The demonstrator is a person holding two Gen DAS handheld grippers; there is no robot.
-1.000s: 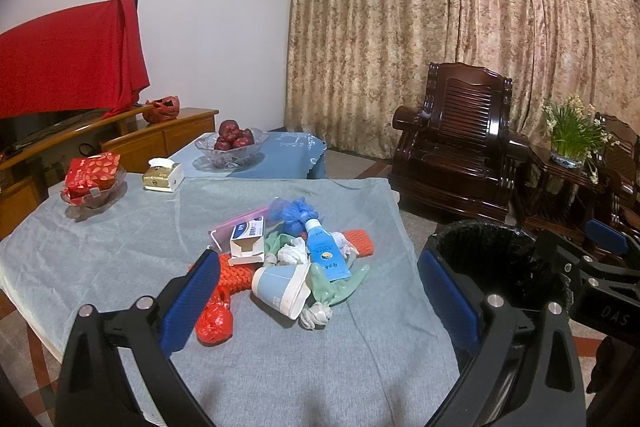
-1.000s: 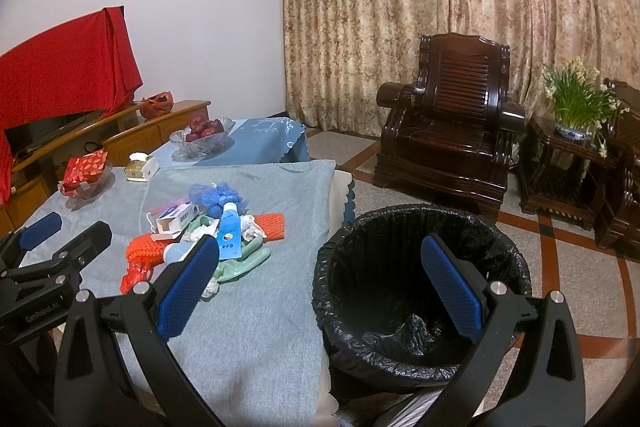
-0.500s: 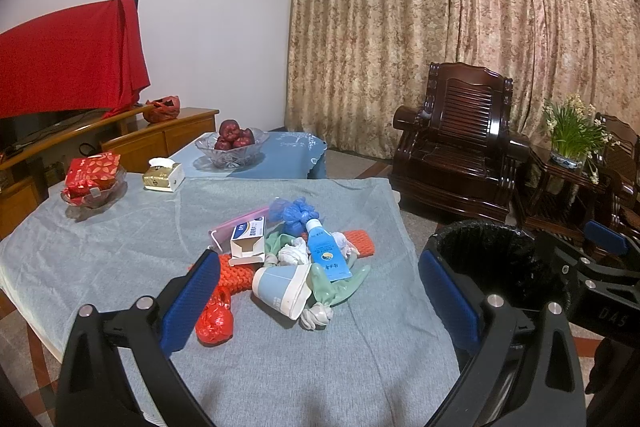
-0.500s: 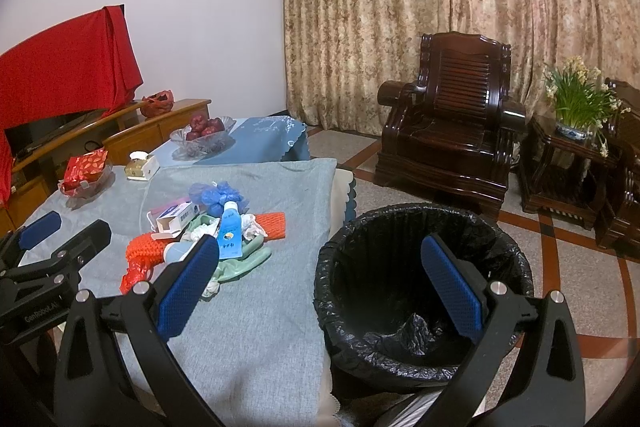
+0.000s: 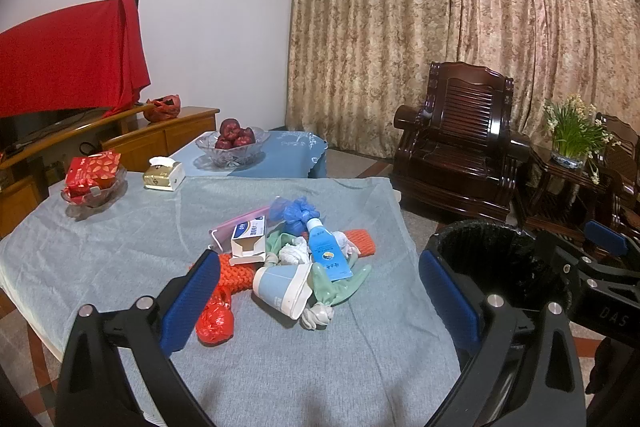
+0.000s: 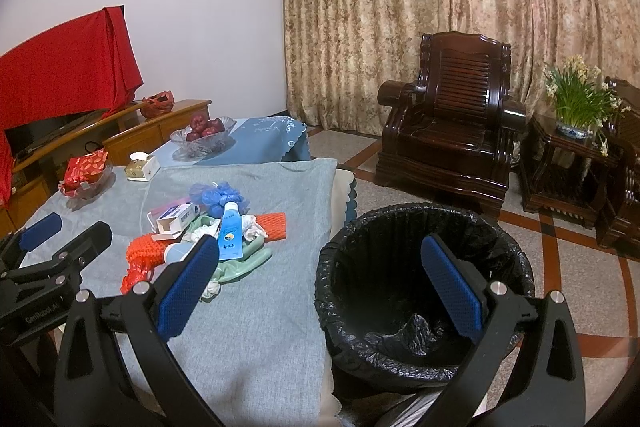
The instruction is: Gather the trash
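Left wrist view: the left hand-held gripper (image 5: pixel 318 301) is spread wide, empty, above the near bench (image 5: pixel 120 251). The trash pile (image 5: pixel 292 259) lies mid-bench, paper cup (image 5: pixel 282 287) nearest.

Right wrist view: the right hand-held gripper (image 6: pixel 318 283) is likewise wide and empty, facing the black-lined bin (image 6: pixel 424 283) beside the bench. Risk: the tangled pile may drag neighbouring pieces off the edge when one is lifted.

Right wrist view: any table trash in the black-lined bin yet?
No: the round black-lined bin shows only crumpled liner inside; the trash pile sits on the table.
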